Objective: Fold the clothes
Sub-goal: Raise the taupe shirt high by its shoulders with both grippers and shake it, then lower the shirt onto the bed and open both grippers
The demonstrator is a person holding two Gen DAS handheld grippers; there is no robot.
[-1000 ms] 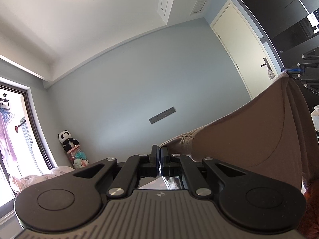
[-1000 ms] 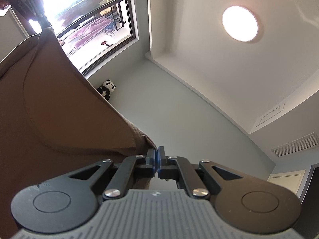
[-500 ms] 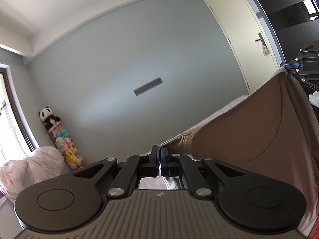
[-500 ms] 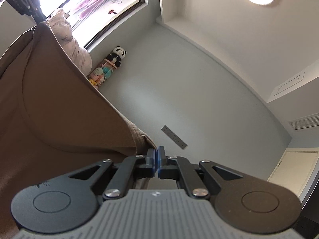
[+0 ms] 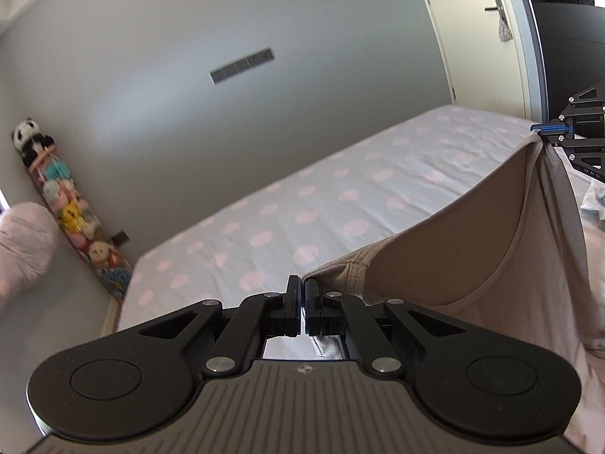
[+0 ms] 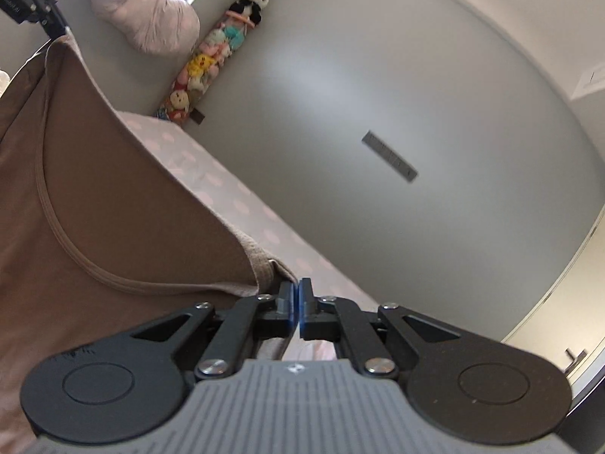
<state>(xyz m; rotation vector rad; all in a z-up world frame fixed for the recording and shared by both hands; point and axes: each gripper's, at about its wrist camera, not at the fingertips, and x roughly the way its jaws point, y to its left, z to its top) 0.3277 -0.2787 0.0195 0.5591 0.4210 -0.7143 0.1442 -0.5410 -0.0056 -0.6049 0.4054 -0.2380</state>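
- One brown garment is stretched in the air between two tools, above one bed with a pale sheet printed with pink dots.
- In the left wrist view, to the left of the garment: one rumpled pale pink bundle at the frame edge, then one long clear bag of small soft toys leaning on the grey wall, with one panda toy on top.
- Above the garment on the wall is one narrow dark strip; any marks on it are too blurred to read.
- The left tool has its jaws together, clamped on one corner of the garment's ribbed edge.
- Above and right of the garment stands one cream door with a dark handle.
- At the garment's far right corner, the right tool pinches the fabric; white letters on its arm look like "UAS" but are partly cut off.
- In the right wrist view, the left tool shows at the garment's far top left corner; its white lettering is too small to read.
- The garment fills the left side of that view.
- The right tool is pressed shut on the near ribbed corner.
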